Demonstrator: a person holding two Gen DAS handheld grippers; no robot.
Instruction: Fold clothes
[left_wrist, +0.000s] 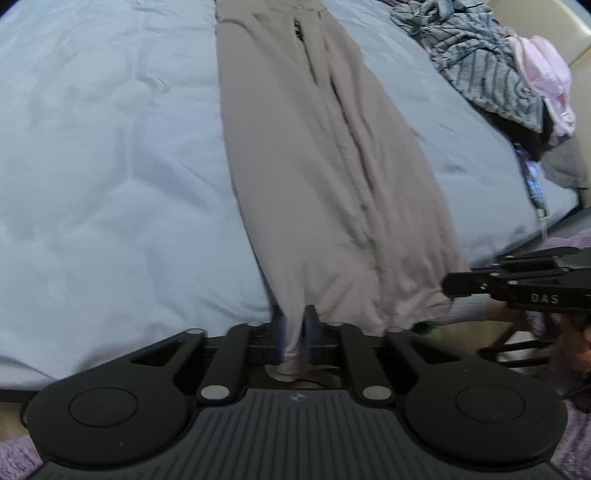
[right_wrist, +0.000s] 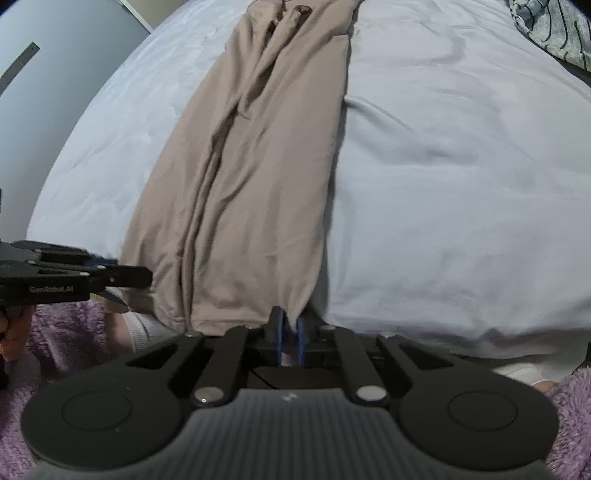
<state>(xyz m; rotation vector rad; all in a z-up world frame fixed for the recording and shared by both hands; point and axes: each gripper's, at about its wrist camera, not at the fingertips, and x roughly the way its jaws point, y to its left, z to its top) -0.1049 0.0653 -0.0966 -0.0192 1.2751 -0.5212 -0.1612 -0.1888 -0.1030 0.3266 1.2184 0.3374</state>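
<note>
The beige trousers (left_wrist: 314, 166) lie stretched along the bed (left_wrist: 110, 166), with the hem at its near edge. The left gripper (left_wrist: 293, 328) is closed on one hem corner, and the right gripper (right_wrist: 290, 325) is closed on the other. Some clothes (left_wrist: 491, 70) are piled at the far right corner.

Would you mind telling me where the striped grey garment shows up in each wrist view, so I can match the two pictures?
Left wrist view: striped grey garment at upper right, crumpled on the bed beside a pink garment.
Right wrist view: only a corner of it, at the top right edge.
Shared landmark: the beige trousers, lying lengthwise down the blue sheet.
</note>
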